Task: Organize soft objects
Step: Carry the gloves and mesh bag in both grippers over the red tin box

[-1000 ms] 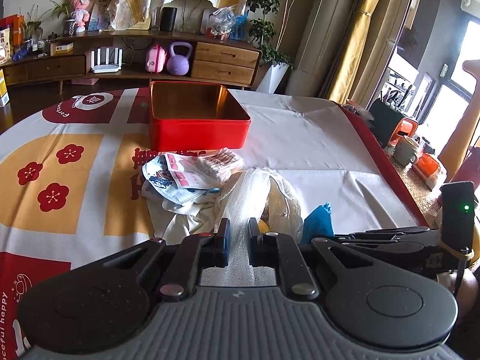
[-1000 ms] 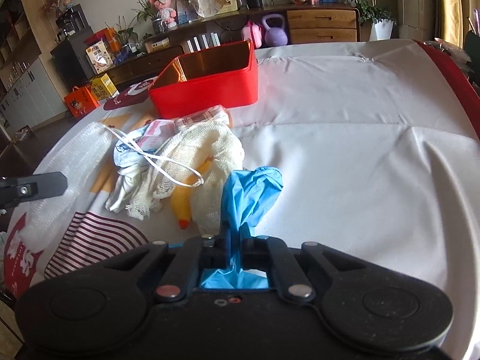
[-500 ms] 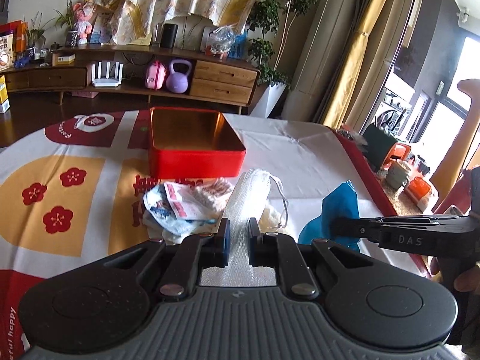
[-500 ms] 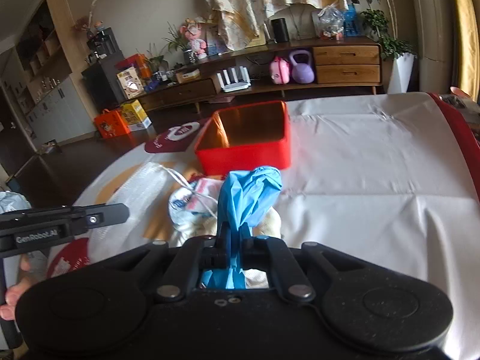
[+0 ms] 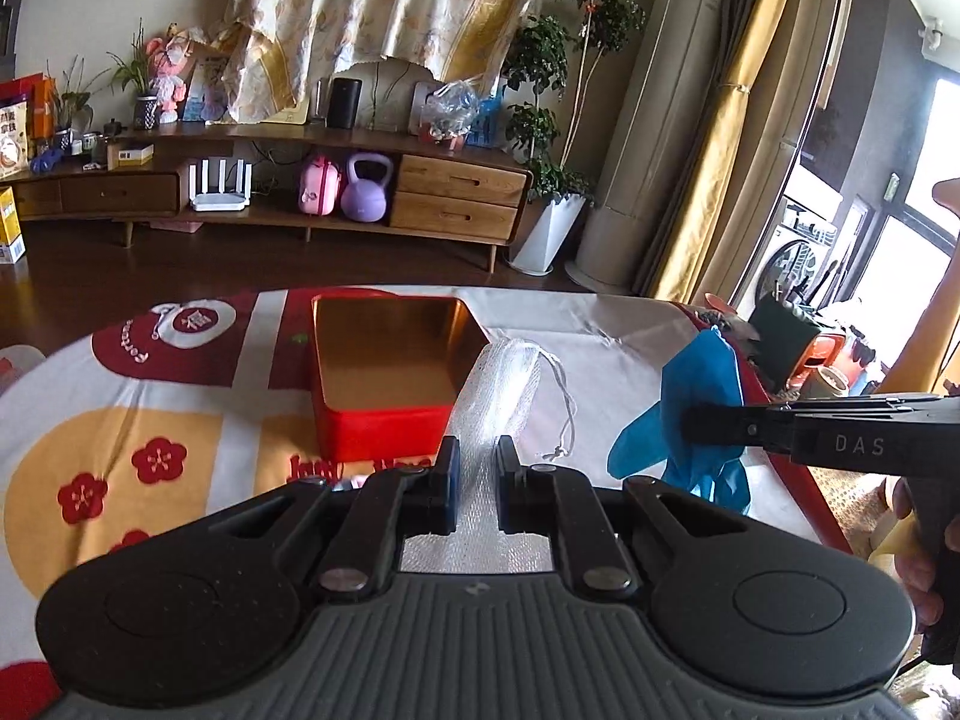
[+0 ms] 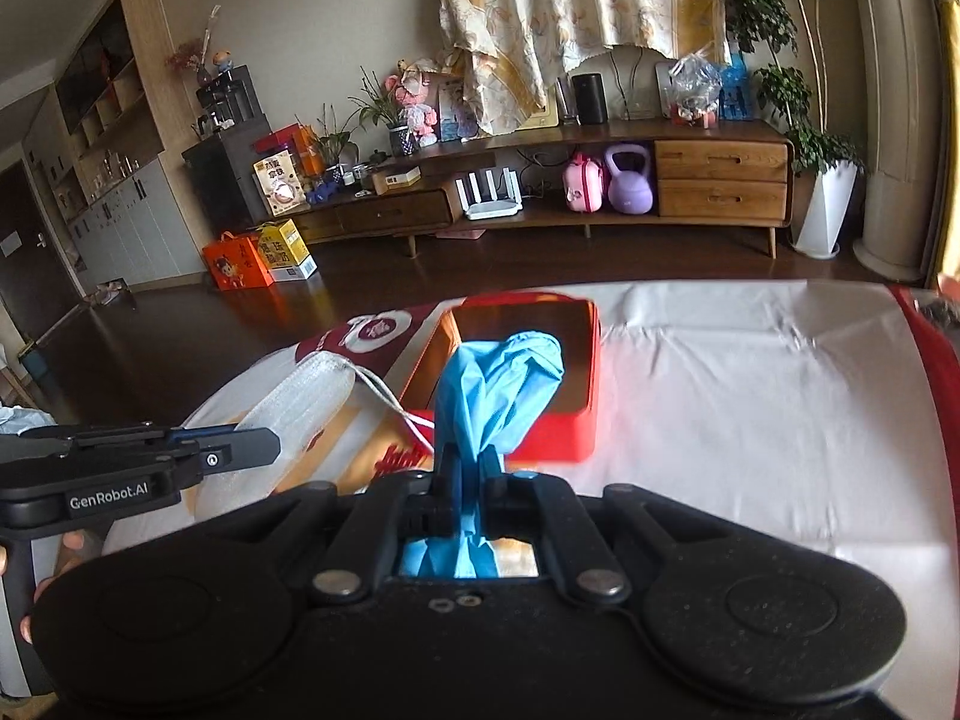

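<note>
Left wrist view
- Your left gripper [image 5: 474,483]: jaws nearly closed, pinching a white mesh bag [image 5: 501,387] that rises from between them, above the tabletop.
- Bag cord [image 5: 561,420]: hangs loose off the bag's right side.
- Red tin [image 5: 384,426]: open, toward the far edge of the tabletop [image 5: 606,360], just behind and left of the bag as seen here; nothing shows inside it.
- Your right gripper [image 5: 690,423]: comes in from the right edge, jaws closed on a blue glove [image 5: 696,378] that droops below them.
- Your right hand [image 5: 915,546]: wraps that gripper's handle at the right edge.

Right wrist view
- Your right gripper [image 6: 468,468]: jaws fully closed on the blue glove [image 6: 498,384]; the glove bunches upward in front of the red tin [image 6: 576,432], clear of the tabletop [image 6: 750,396].
- Your left gripper [image 6: 264,447]: reaches in from the left edge, holding the mesh bag [image 6: 300,402], its cord [image 6: 390,402] trailing toward the tin.
- Your left hand [image 6: 66,552]: fingers show under that gripper, low at the left edge.
</note>
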`<state>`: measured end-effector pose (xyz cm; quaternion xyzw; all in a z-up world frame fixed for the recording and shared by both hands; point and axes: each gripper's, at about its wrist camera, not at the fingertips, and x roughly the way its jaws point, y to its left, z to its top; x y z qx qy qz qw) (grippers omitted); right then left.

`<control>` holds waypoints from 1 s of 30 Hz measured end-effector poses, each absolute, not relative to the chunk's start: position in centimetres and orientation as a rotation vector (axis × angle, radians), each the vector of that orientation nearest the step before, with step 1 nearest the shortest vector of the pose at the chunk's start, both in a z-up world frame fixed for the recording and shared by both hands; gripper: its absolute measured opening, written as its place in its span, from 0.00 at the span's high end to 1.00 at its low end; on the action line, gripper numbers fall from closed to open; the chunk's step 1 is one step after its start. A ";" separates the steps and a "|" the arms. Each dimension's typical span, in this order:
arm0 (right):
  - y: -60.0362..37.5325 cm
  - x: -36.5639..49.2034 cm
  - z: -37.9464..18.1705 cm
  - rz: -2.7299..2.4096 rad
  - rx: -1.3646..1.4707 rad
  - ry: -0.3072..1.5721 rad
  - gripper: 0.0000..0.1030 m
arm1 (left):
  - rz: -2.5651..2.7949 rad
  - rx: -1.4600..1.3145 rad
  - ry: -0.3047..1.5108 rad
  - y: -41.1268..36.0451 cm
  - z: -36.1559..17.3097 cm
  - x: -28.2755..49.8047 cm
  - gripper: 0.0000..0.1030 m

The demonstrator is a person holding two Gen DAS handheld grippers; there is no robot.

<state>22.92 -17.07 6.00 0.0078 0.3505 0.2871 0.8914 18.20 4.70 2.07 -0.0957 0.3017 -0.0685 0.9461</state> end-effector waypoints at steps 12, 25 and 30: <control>-13.7 31.0 5.8 0.561 -0.039 0.688 0.96 | -0.076 -0.163 0.635 6.7 2.5 27.5 0.89; -9.7 38.1 1.4 0.565 -0.073 0.697 0.96 | -0.006 -0.146 0.677 7.7 -1.1 37.5 0.89; -8.6 40.2 -1.8 0.553 -0.071 0.762 0.96 | 0.003 -0.163 0.714 8.0 -3.8 40.3 0.89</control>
